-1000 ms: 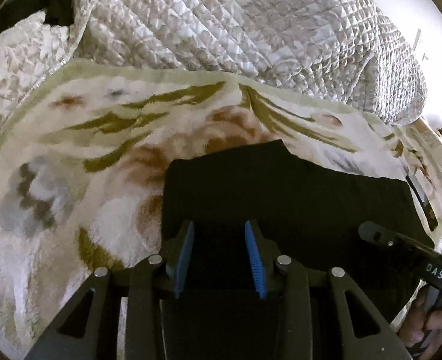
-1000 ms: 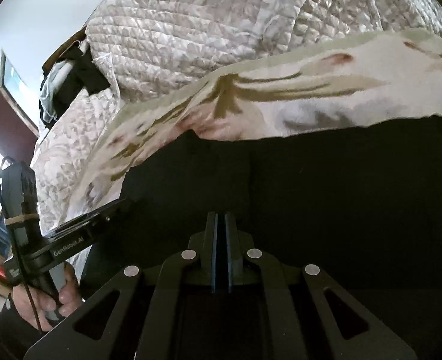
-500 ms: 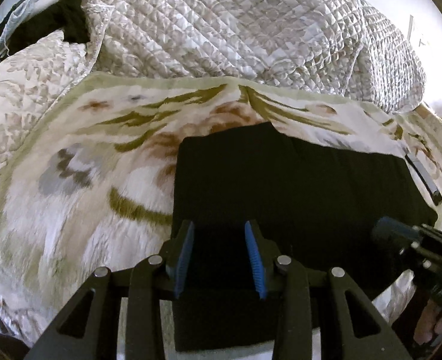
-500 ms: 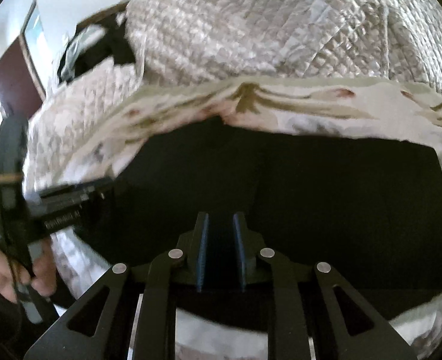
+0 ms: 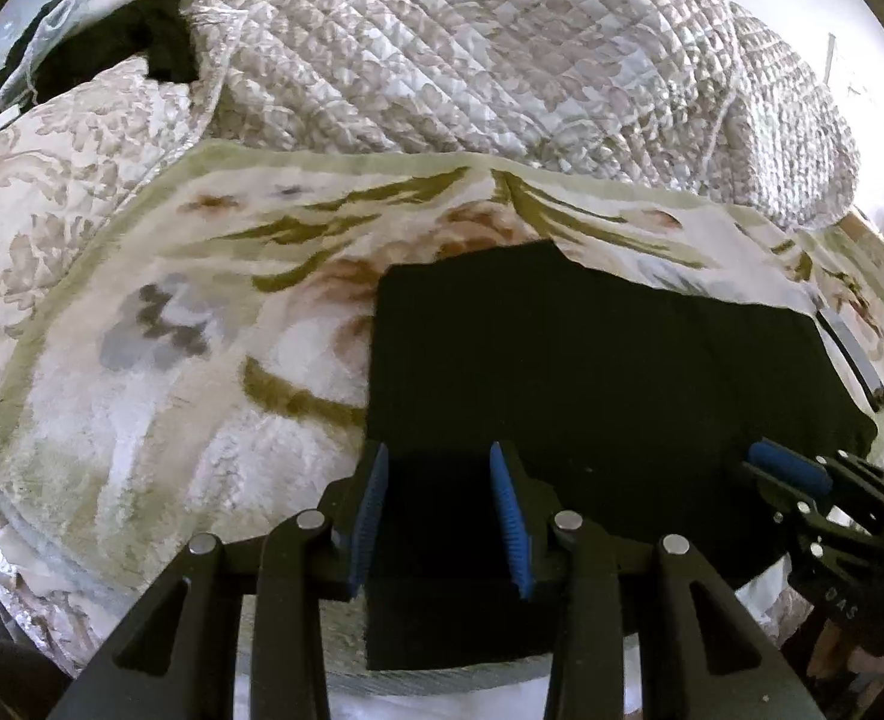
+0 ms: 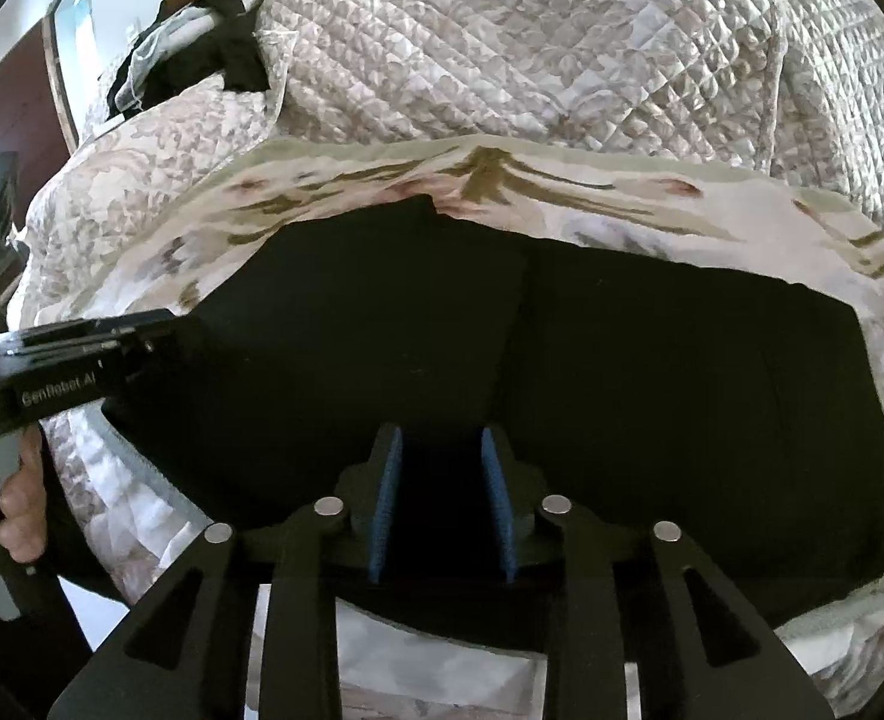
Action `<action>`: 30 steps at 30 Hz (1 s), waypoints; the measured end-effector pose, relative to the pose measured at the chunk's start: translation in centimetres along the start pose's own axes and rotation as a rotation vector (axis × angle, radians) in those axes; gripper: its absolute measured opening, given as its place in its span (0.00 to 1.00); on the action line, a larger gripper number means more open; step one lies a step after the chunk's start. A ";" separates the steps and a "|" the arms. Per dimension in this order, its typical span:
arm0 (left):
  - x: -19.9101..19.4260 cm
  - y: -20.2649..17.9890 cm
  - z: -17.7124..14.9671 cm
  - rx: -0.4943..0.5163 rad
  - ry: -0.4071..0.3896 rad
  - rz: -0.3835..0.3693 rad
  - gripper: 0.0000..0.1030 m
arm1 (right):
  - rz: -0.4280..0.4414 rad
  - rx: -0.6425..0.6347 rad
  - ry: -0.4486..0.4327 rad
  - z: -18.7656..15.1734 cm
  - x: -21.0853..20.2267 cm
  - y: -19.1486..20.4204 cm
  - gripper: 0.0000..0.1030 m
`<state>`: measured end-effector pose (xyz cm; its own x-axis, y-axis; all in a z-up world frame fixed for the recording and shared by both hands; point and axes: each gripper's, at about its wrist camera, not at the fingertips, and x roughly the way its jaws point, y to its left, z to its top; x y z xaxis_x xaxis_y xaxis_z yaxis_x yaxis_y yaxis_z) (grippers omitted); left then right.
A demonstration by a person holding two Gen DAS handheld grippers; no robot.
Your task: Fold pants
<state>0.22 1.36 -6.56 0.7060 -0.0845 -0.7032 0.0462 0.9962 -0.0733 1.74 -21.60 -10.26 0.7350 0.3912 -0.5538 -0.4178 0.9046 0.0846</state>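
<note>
Your black pants (image 5: pixel 592 372) are lying flat on the flowery blanket (image 5: pixel 159 360) on the bed, folded into a wide dark rectangle with one corner poking up toward 12 o'clock. In the right wrist view there's a visible seam line running down the middle of the pants (image 6: pixel 562 360).

Your left tool (image 5: pixel 438 510) sits over the near left corner of the pants, blue pads (image 5: pixel 372 510) spread wide with nothing between them but the cloth underneath. Your right tool (image 6: pixel 442 504) is parked over the near edge around the middle, jaws parted too, a bit narrower, not gripping anything.

The big quilted cover (image 5: pixel 472 48) is bunched up at 12 o'clock behind the blanket. There's also a slim dark bar-shaped thing (image 5: pixel 856 360) at 3 o'clock just off the pants; can't tell what it is.
</note>
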 end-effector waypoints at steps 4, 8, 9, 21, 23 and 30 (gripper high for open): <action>-0.3 1.0 0.5 -0.025 -0.013 0.029 0.37 | -0.017 0.018 -0.002 0.2 -0.2 -0.5 0.30; -0.5 1.6 0.8 -0.041 -0.019 0.041 0.37 | -0.060 0.025 0.001 0.4 -0.3 -1.0 0.30; -0.4 1.7 0.8 -0.043 -0.018 0.041 0.37 | -0.067 0.029 0.001 0.5 -0.4 -1.1 0.30; -0.8 1.3 0.9 -0.043 -0.011 0.015 0.37 | -0.062 0.065 -0.025 0.7 -1.9 -1.6 0.30; -0.9 1.0 0.8 -0.036 -0.006 0.008 0.37 | -0.049 0.062 -0.027 0.6 -2.1 -1.4 0.30; -0.8 -0.3 -0.6 -0.004 0.023 -0.009 0.37 | -0.002 0.035 -0.005 -0.2 -2.1 -0.6 0.30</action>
<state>-0.75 1.10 -6.41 0.6889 -0.0938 -0.7187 0.0494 0.9954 -0.0825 0.35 -22.99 -9.29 0.7385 0.3899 -0.5501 -0.3970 0.9109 0.1126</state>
